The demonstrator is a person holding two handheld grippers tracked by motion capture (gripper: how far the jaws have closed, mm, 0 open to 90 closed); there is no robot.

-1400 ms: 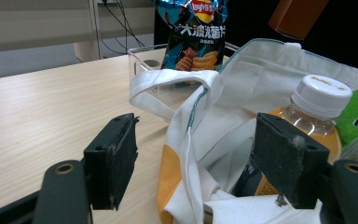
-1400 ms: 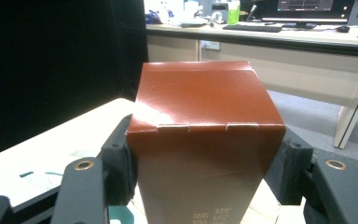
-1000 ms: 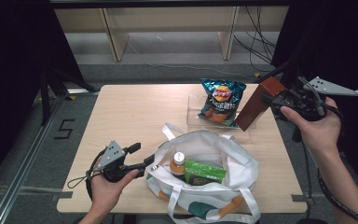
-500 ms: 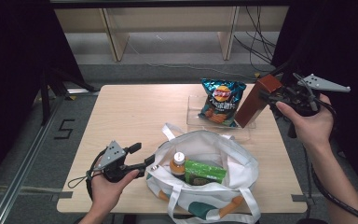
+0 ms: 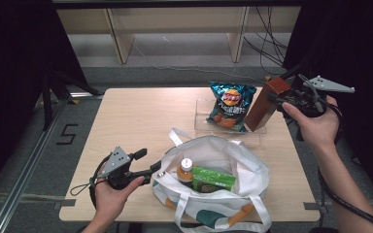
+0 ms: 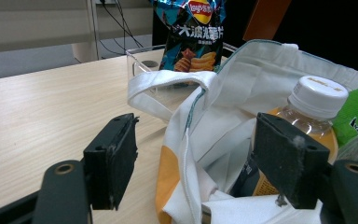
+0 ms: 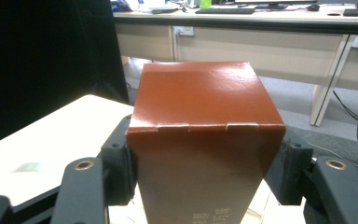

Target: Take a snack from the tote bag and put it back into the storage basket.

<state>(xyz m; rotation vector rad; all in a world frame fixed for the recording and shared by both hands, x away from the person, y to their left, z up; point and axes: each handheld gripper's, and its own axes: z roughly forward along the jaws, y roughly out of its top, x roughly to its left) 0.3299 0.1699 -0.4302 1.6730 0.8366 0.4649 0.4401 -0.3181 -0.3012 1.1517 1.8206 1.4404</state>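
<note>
Unpacking: I'm lifting the brown box [image 5: 266,104] in the right gripper [image 5: 278,97], jaws pinching its sides, at the clear tray [image 5: 201,121] beside the chips [image 5: 229,104].
Bag [image 5: 243,167]: I'm spreading the left gripper [image 5: 156,169] jaws either side of its rim.
Remaining: bottle [image 5: 186,170] and green pack [image 5: 211,178] are waiting inside.

Reddish-brown box [image 5: 266,103], teal chip bag [image 5: 230,105], white tote [image 5: 223,194] with orange patches.

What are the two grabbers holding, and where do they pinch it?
The right gripper holds a brown box, its jaws pressing the two opposite sides near the top flap. The left gripper holds nothing: its jaws stand open around the white bag's rim.
</note>
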